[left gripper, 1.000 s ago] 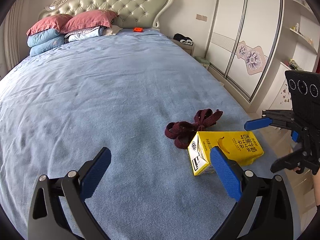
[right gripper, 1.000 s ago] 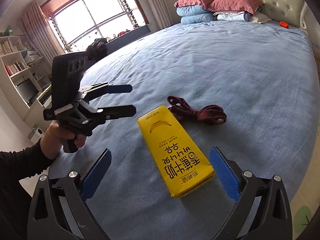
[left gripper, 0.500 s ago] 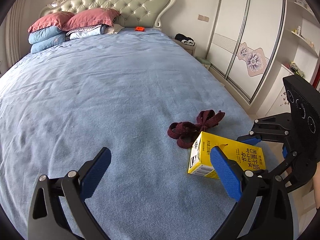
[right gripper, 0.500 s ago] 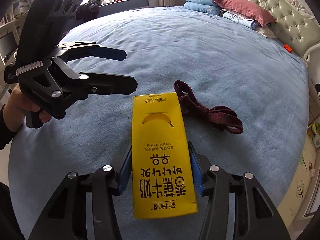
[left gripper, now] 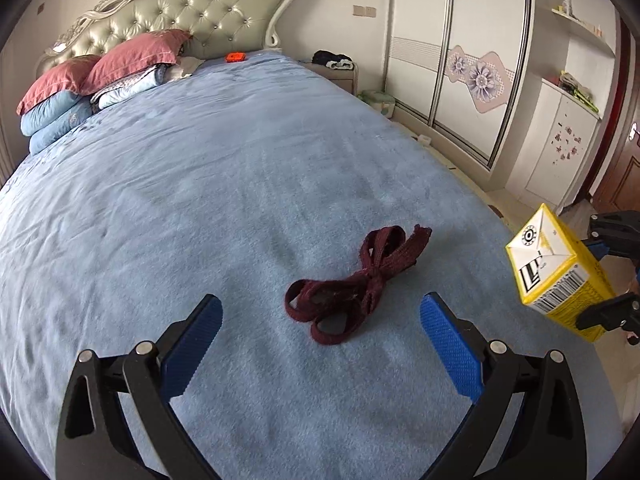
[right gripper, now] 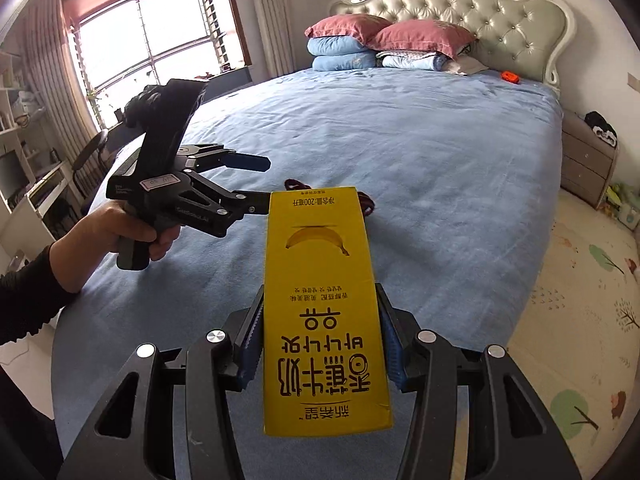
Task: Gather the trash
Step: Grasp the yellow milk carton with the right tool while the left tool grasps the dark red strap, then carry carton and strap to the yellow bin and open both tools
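Observation:
A yellow milk carton (right gripper: 324,304) is clamped between my right gripper's (right gripper: 320,340) blue pads and held lifted above the blue bed. It also shows at the right edge of the left wrist view (left gripper: 556,272). A dark red cloth strap (left gripper: 356,284) lies bunched on the bedspread, just ahead of and between the fingers of my left gripper (left gripper: 320,320), which is open and empty. In the right wrist view the left gripper (right gripper: 248,184) hovers over the bed, and only a bit of the strap (right gripper: 366,202) peeks past the carton.
The blue bed (left gripper: 200,184) has pillows (left gripper: 120,64) and a small orange object (left gripper: 235,56) by the headboard. A nightstand (right gripper: 586,160) and wardrobe (left gripper: 460,72) stand on the right, and a play mat (right gripper: 580,300) covers the floor.
My right gripper closed on the yellow carton and lifted it off the bed to the right. My left gripper shifted so the red strap now sits between its open fingers.

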{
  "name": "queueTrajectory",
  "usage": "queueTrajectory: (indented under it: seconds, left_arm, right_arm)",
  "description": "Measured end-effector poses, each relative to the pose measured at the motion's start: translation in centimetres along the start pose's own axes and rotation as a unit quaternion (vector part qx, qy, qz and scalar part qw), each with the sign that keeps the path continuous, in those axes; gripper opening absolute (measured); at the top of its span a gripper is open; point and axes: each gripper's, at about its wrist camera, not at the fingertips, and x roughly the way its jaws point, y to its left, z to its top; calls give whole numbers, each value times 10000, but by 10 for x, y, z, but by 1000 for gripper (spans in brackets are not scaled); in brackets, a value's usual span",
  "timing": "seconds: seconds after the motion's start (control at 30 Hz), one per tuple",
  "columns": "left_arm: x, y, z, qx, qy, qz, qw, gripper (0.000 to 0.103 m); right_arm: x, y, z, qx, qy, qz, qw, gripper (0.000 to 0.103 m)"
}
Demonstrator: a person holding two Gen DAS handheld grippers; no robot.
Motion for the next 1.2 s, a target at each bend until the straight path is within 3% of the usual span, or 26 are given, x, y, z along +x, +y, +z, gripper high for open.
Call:
queueTrajectory:
  seconds: [0.1, 0.17, 0.2, 0.27, 0.33, 0.47, 0.63, 0.8, 0.97, 1.2]
  left_arm:
    - [23, -10, 11, 220, 215, -61, 9995, 97]
    - [38, -15, 14, 285, 444, -18, 9986, 79]
    - [46, -16, 15, 231, 632, -60, 9977, 59]
    - [50, -17, 15, 150, 680, -18, 9976, 54]
    - [45, -17, 13, 61, 663, -132, 9977, 29]
    - [25, -26, 2, -33, 627, -212, 9978, 27]
    - [-19, -64, -14, 145, 280, -472, 9984, 27]
    - [-59, -121, -28, 240, 70, -1039, 9943, 27]
    - [-76, -198, -40, 554, 94, -1684, 9841, 27]
    - [-63, -314, -62, 1071, 560, -2414, 9629, 28]
  right_arm:
    - [-10, -11, -10, 208, -61, -91, 9997, 49]
    - [-15, -18, -17, 381, -97, -87, 9992, 49]
    - [-17, -21, -21, 435, -144, -99, 9989, 49]
    - [-25, -23, -30, 511, -280, -91, 9983, 49]
    - [-29, -25, -37, 645, -380, -103, 9971, 49]
    - [-40, -24, -51, 925, -490, -222, 9943, 49]
    - [-67, -12, -65, 1100, -707, -522, 9900, 49]
    - [-111, 3, -96, 1504, -945, -1106, 9779, 49]
    - [-158, 16, -146, 1788, -1010, -1802, 9620, 49]
    - [-218, 25, -226, 2195, -890, -2587, 9365, 49]
